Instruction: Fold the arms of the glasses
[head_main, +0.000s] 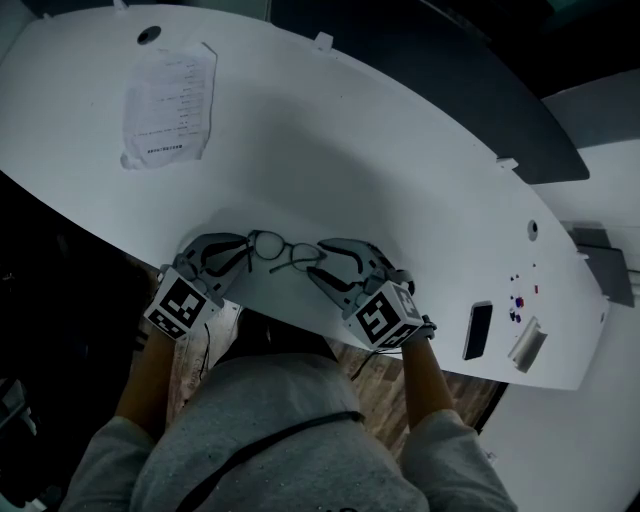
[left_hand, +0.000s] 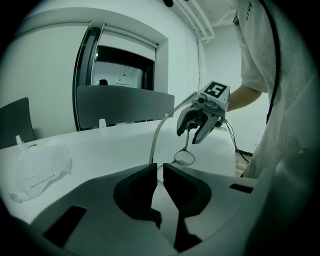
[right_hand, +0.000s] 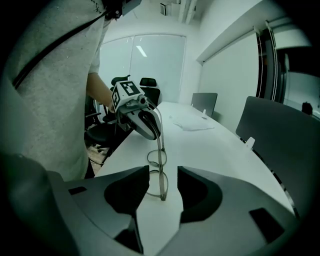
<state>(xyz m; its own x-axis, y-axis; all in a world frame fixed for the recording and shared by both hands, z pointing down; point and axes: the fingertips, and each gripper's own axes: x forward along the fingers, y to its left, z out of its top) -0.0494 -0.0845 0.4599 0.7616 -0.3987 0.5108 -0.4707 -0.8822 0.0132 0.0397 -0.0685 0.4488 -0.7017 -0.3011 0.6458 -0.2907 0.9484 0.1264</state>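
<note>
Thin dark-rimmed glasses (head_main: 281, 252) lie near the front edge of the white table (head_main: 400, 170), between my two grippers. My left gripper (head_main: 243, 247) is shut on the end of one temple arm (left_hand: 152, 142), which rises out of its narrow jaw gap (left_hand: 160, 167). A lens (left_hand: 184, 157) rests on the table beyond it. My right gripper (head_main: 322, 255) is open, and the other end of the frame (right_hand: 161, 182) sits between its jaws (right_hand: 163, 175) without touching either pad. In the right gripper view the left gripper (right_hand: 150, 127) closes round the far arm.
A clear plastic sleeve with a printed sheet (head_main: 170, 105) lies at the table's far left. A dark phone (head_main: 478, 330) and a silver object (head_main: 527, 345) sit at the right end. Grey chair backs (left_hand: 125, 105) stand beyond the far edge. The person's body is close behind the near edge.
</note>
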